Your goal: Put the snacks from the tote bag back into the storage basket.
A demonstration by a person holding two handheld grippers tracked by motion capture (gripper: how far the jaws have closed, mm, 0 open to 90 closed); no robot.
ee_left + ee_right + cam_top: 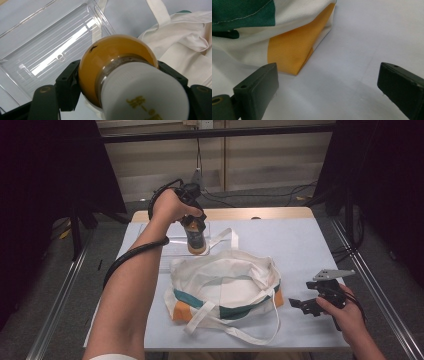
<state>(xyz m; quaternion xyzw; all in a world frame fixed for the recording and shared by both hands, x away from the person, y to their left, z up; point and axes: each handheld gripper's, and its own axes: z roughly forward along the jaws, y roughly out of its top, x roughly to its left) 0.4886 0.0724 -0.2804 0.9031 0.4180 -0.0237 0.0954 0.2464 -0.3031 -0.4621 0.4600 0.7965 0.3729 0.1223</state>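
Amber liquid is filling the bottle [196, 239] that the left gripper [192, 222] is clamping from above, beside the clear tray [172, 245] and just behind the bag [225, 287]. Off to the right, the right gripper [312, 304] is resting on the pale blue table [300, 250]; dark curtains and a metal frame are closing in the room.

From the left gripper view, the jaws are squeezing the bottle's [112, 62] round shoulder below the white cap [145, 92]; that curve may be letting it slip.

Along the right gripper, jaws are standing wide and empty near the bag's [292, 50] yellow corner.
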